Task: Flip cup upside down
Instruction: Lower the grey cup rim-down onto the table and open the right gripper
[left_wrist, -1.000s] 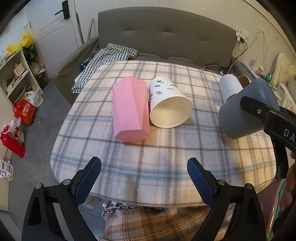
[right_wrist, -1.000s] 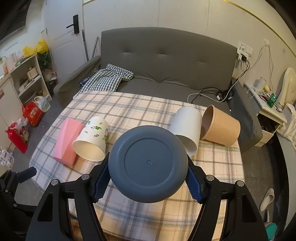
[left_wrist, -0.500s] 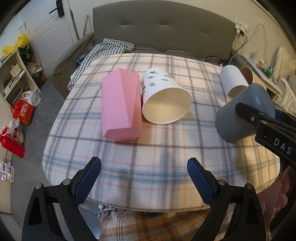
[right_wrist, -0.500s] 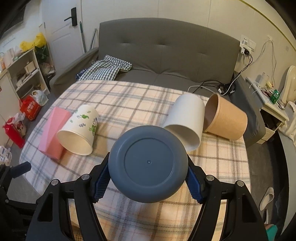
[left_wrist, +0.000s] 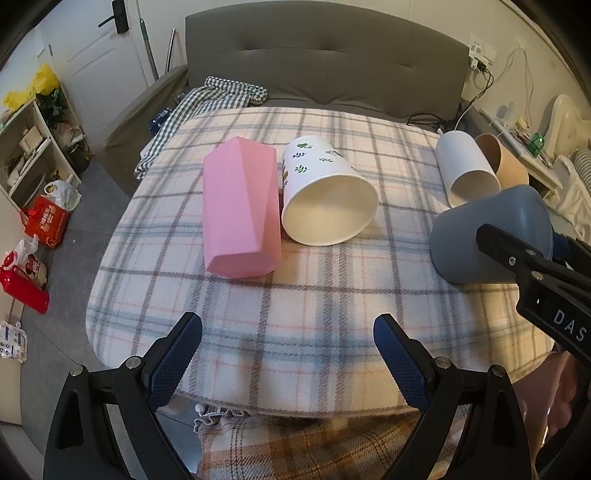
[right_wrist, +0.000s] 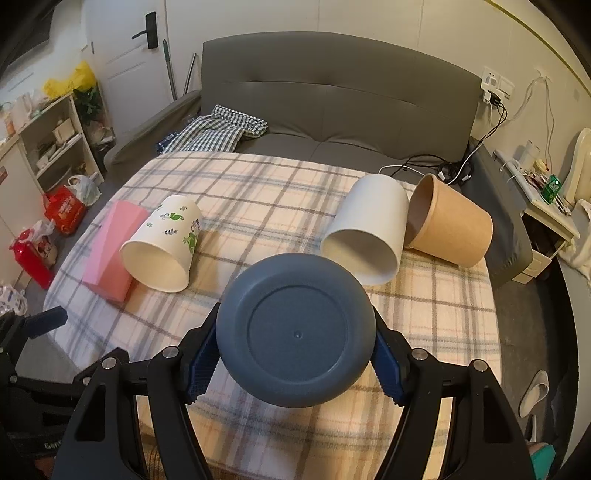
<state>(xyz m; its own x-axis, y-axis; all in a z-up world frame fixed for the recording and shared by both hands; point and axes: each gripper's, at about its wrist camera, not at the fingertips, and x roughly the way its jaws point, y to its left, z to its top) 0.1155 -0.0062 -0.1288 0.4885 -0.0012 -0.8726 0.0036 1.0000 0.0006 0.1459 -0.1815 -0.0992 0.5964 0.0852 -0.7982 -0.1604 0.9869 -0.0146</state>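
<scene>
Grip was the thing to watch at this moment: the right tool (right_wrist: 295, 365) was closed on the blue-grey plastic cup (right_wrist: 295, 336), its blue pads pressing the cup's wall from either side. The cup's flat base faced the wrist camera and its mouth pointed away. From the left wrist view the cup (left_wrist: 491, 236) hung tilted above the right part of the desk (left_wrist: 295, 306), clear of the plaid cloth, mouth angled down and towards the desk's middle. The flip looked partly made, not finished.

To do it well, the wrist would have needed to roll until the mouth lay level and faced straight down. The lowering should have been slow, so that the whole rim met the cloth at once (a soft cloth can catch one edge and tip a light cup). The pads should have let go only once the rim sat flat.

The open patch of cloth below the cup seemed the safest landing. The white paper cup (right_wrist: 369, 236) and the brown paper cup (right_wrist: 450, 229) lay on their sides just beyond it, touching each other. The leaf-printed cup (left_wrist: 325, 195) and the pink faceted cup (left_wrist: 240, 206) lay further left.

The left tool (left_wrist: 288, 354) hung wide open over the near edge, holding nothing.
</scene>
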